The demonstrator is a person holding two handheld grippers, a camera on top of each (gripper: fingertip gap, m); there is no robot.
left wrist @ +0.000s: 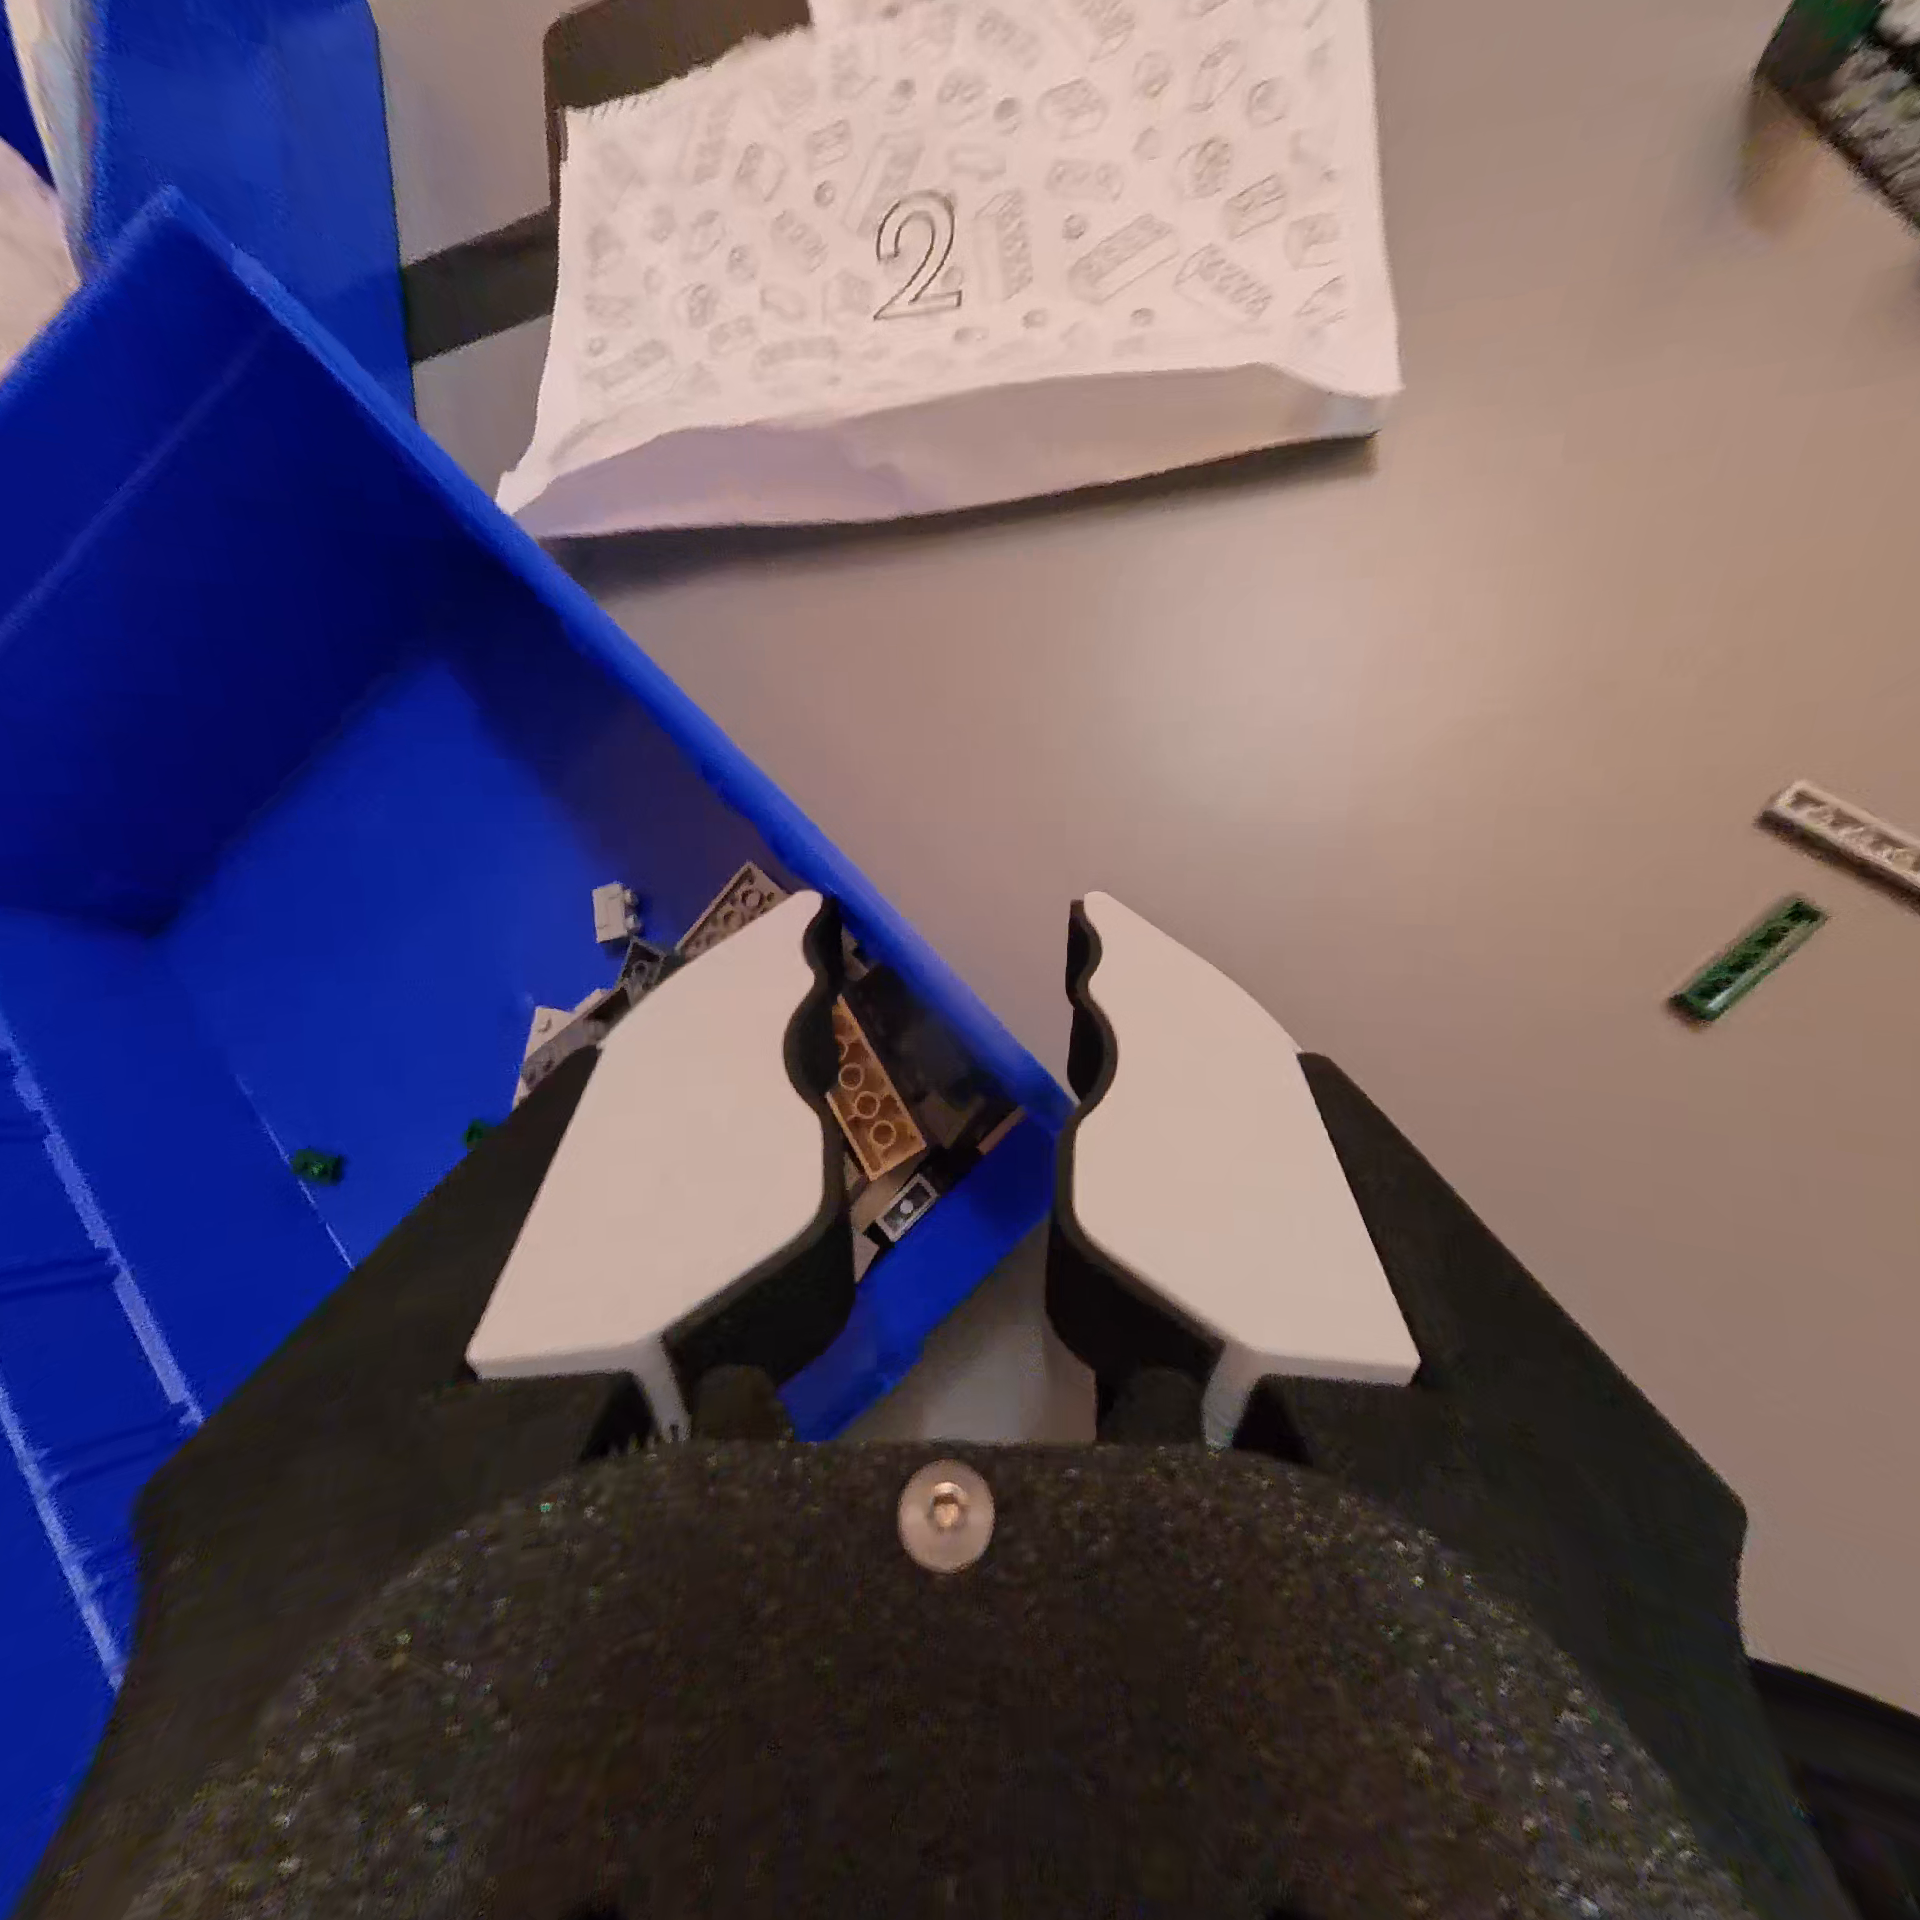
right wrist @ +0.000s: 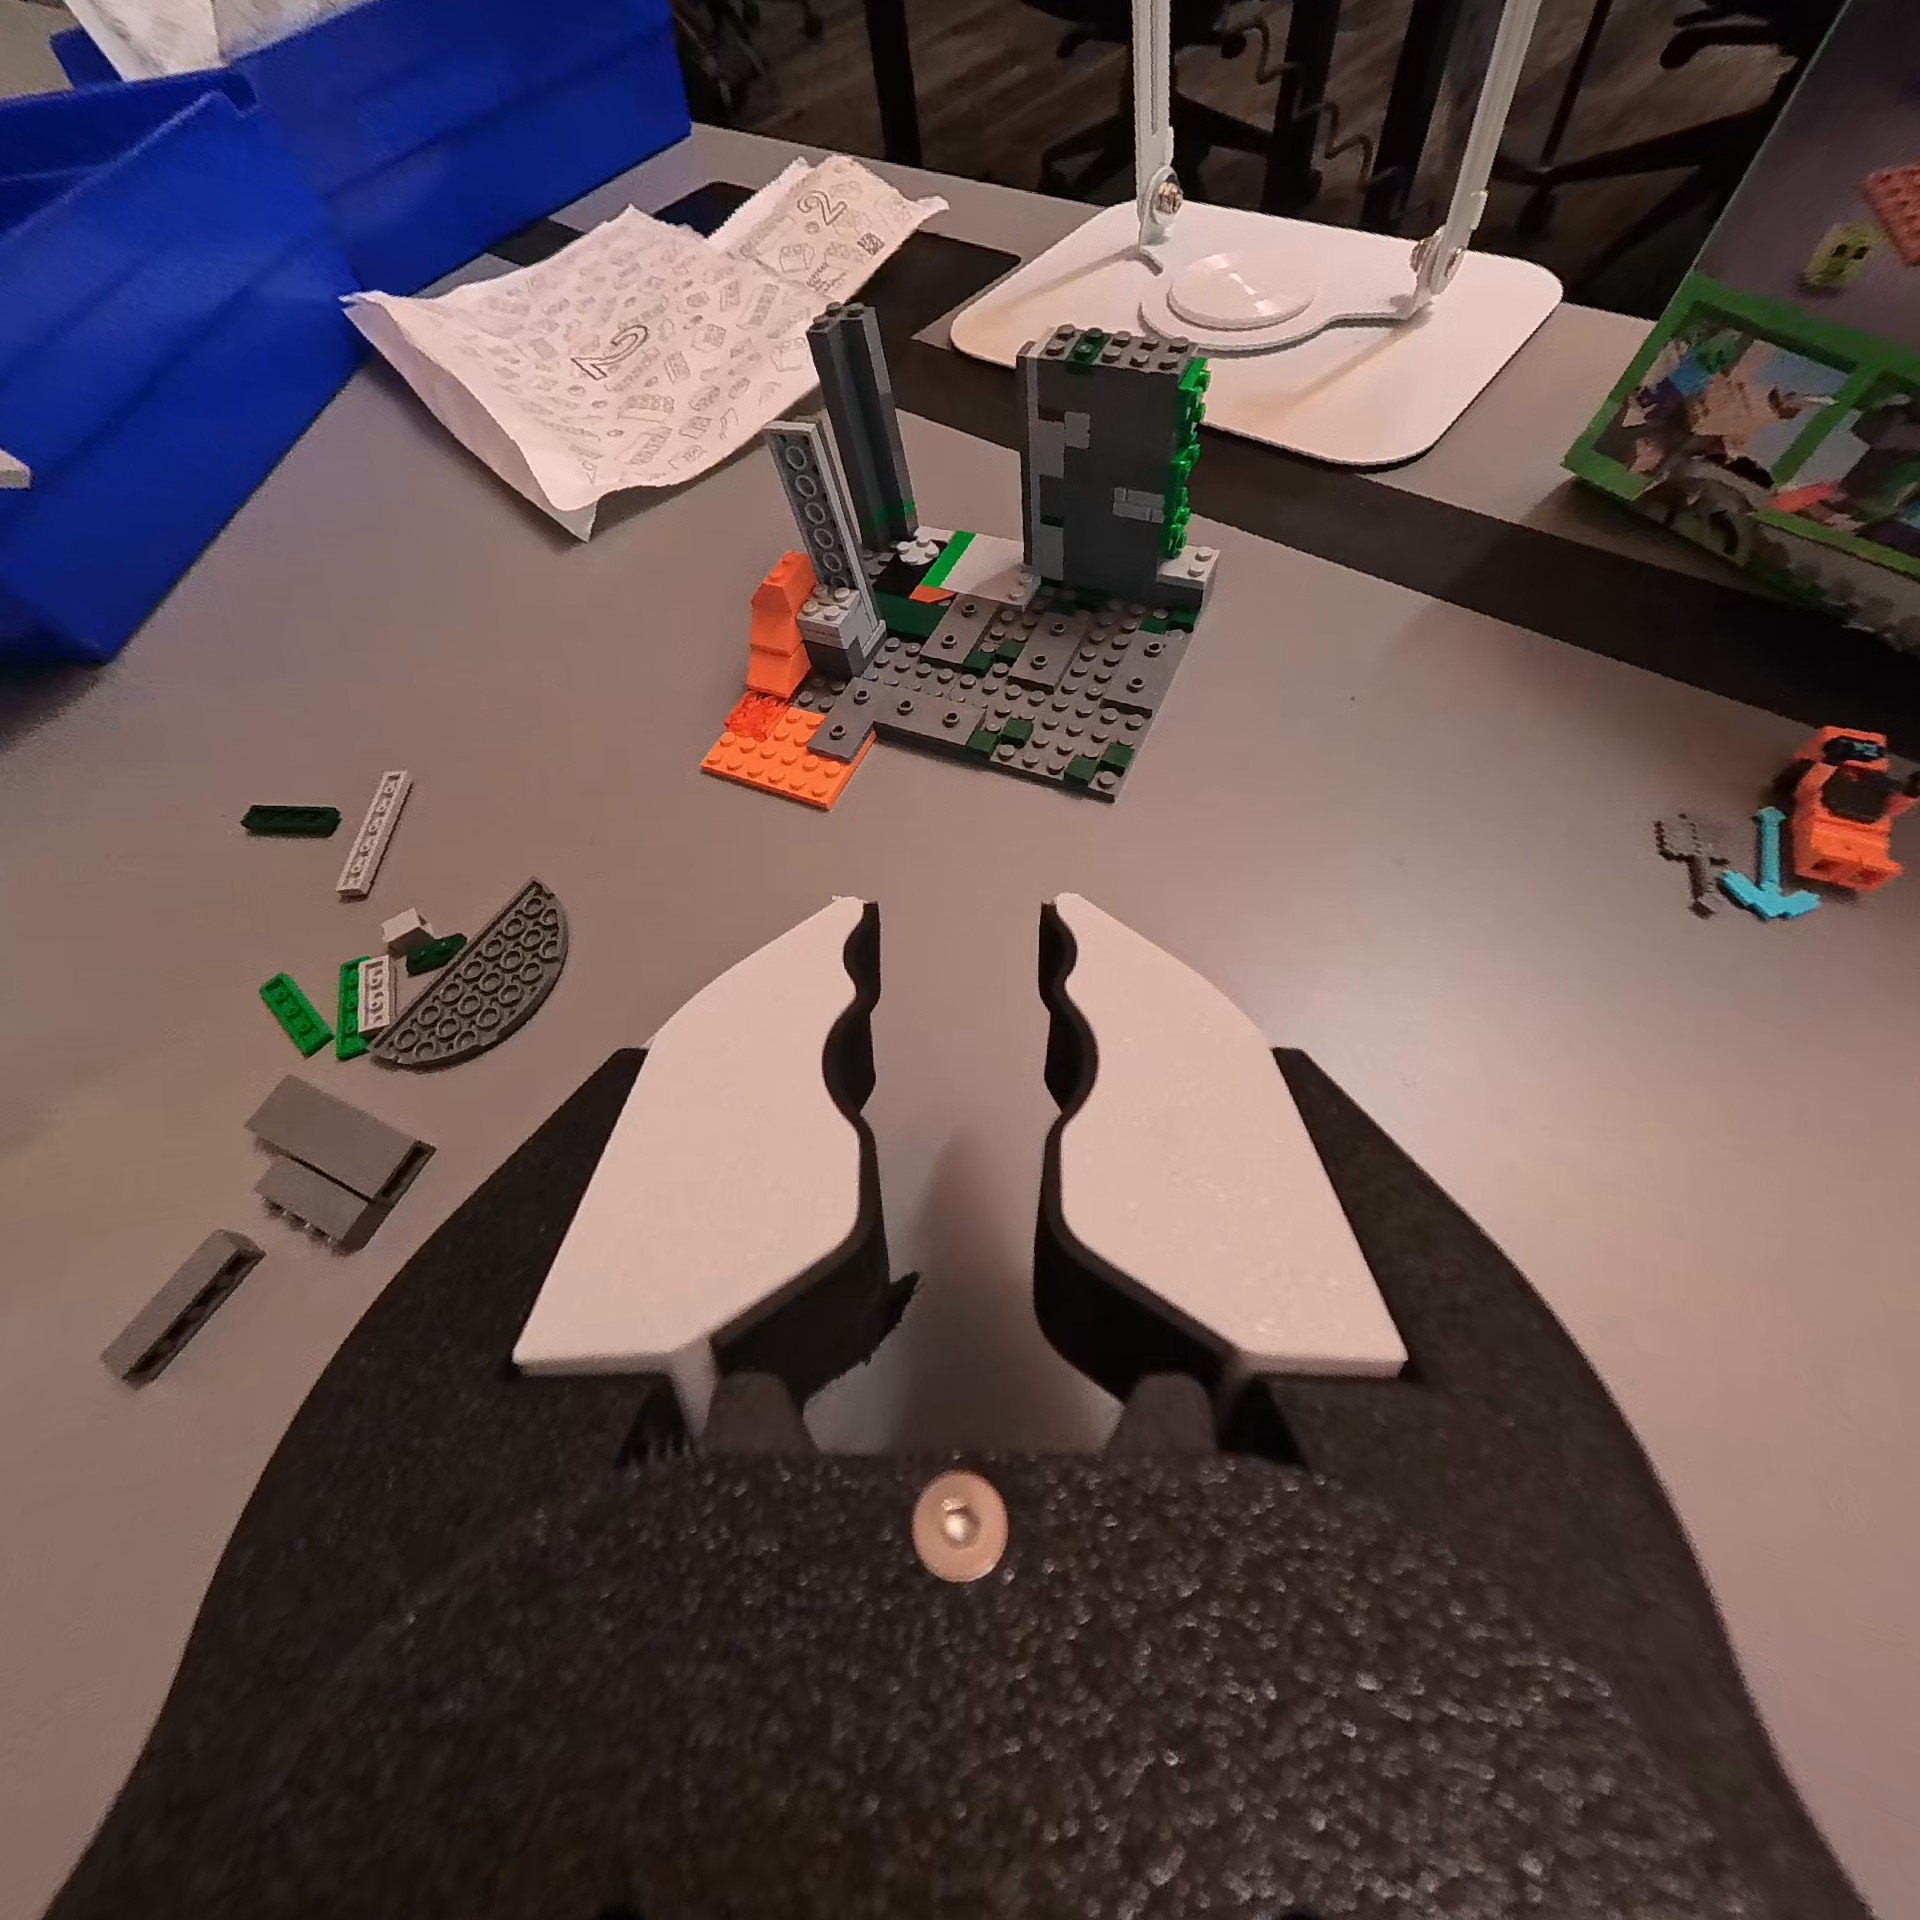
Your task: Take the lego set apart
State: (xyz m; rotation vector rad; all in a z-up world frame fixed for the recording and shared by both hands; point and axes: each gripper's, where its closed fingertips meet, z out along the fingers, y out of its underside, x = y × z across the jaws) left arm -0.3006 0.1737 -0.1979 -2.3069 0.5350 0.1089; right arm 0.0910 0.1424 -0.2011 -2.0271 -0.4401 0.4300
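Note:
The lego set (right wrist: 997,644) stands on the grey table ahead of my right gripper (right wrist: 958,914): a grey studded base with an orange corner plate, a grey wall with green edging and two leaning grey pillars. The right gripper is open and empty, short of the set. My left gripper (left wrist: 945,914) is open and empty over the near corner of a blue bin (left wrist: 312,790) that holds several loose grey, black and tan bricks (left wrist: 873,1101). A green plate (left wrist: 1751,956) and a grey plate (left wrist: 1844,847) lie to its right.
Loose pieces lie left of the right gripper: a dark half-round plate (right wrist: 483,987), green plates (right wrist: 296,1013), grey bricks (right wrist: 332,1153). A printed paper bag (right wrist: 613,364), blue bins (right wrist: 177,343), a white stand base (right wrist: 1257,312), the set's box (right wrist: 1766,447) and an orange figure (right wrist: 1844,810) surround the set. To the green plate (left wrist: 1751,956): left tips about 15 centimetres, right tips about 25 centimetres. It is also in sight in the right wrist view (right wrist: 284,809).

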